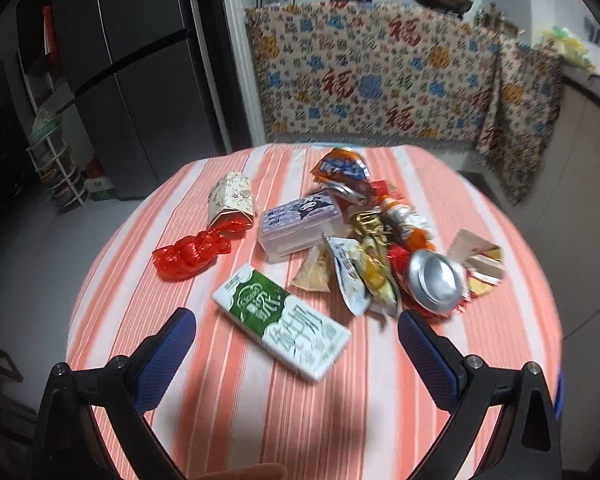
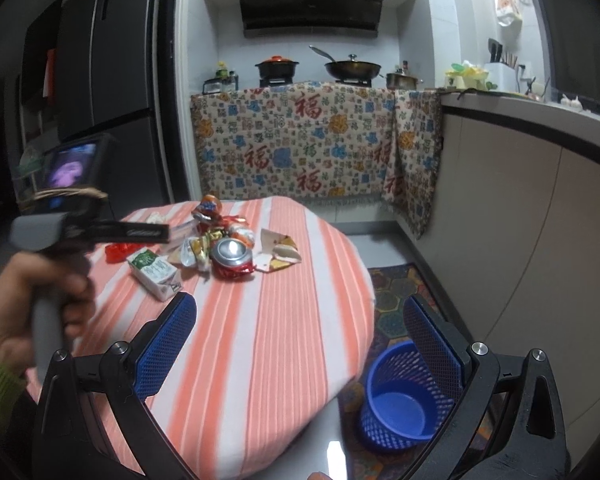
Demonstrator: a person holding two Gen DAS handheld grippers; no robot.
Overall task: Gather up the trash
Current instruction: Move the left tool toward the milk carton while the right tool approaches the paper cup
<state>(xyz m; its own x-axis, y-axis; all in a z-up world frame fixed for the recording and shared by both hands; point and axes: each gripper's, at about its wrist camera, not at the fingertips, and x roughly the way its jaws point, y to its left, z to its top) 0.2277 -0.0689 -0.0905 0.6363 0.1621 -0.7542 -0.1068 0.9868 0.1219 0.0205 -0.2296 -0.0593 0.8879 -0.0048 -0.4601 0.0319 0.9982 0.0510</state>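
Left tongs [image 1: 296, 320] released, above the bench [image 1: 236, 400]; milk carton [image 1: 284, 326] between the fingers, trash pile [image 1: 380, 248] at 1 o'clock. Right tongs [image 2: 300, 312] released; blue basket [image 2: 400, 396] on floor at 5 o'clock.

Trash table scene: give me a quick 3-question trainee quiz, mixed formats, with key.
1. True or false: the left gripper is shut on the green-and-white milk carton.
2. Multiple choice: where is the blue mesh waste basket? A) on the striped tablecloth B) on the floor beside the table, under the right gripper C) on the kitchen counter
3. Fill in: the crushed can lies at the near edge of the pile of snack ____.

Key: 1 false, both grippers are open and empty; the carton lies on the cloth. 2 B. 3 wrappers.
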